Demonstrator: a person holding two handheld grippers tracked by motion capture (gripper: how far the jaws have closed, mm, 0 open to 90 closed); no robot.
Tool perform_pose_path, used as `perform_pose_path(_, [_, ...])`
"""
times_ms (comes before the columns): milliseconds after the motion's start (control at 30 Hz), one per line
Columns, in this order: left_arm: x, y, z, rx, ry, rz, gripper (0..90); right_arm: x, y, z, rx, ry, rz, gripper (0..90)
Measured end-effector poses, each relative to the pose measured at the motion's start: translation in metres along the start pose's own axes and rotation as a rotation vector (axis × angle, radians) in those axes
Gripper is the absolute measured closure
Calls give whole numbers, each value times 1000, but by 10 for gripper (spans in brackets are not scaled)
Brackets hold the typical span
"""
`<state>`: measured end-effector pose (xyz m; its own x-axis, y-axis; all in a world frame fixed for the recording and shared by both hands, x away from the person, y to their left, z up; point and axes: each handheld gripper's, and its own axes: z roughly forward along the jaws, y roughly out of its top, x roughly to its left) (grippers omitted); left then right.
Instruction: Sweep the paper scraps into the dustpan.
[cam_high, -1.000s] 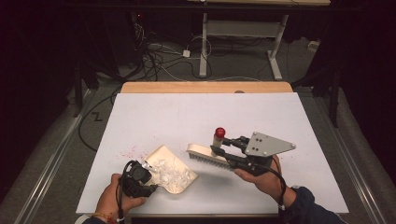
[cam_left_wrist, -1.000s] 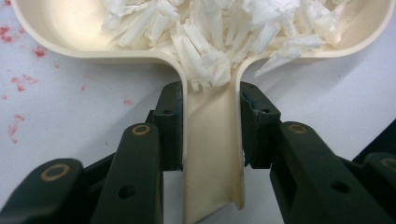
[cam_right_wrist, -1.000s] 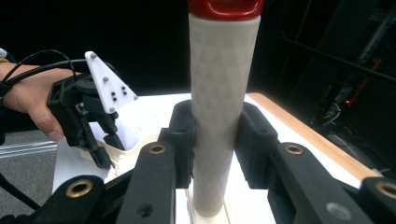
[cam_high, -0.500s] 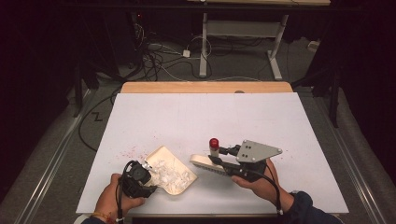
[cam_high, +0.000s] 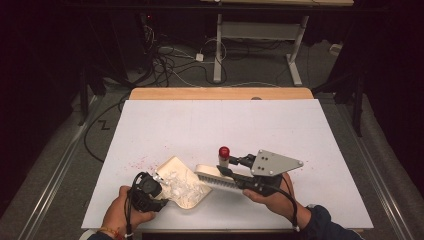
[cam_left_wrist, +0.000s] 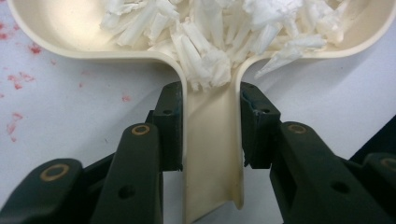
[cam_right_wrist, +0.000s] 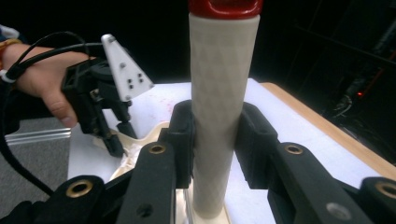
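The right gripper (cam_high: 226, 170) is clamping the brush (cam_high: 220, 179), bristles lying just right of the dustpan (cam_high: 172, 167) the left gripper (cam_left_wrist: 210, 123) is gripping.

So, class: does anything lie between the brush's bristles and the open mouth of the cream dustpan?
Nothing visible does. The white brush, held by the right gripper, has its bristles at the mouth of the cream plastic dustpan, where white paper scraps are already piled inside.
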<state>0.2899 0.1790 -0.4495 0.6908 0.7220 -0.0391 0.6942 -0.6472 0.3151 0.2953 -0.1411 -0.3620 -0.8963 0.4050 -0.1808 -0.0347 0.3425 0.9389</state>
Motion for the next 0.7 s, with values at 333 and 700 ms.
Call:
perform_pose_path(333, [0,-1,-5,-5,6,-1,626,-31,-10,2,21,-97,43,706])
perform_pose_path(700, [7,-5,-5,-2,15,-20,626,-44,-19,61,29,-182,-10,706])
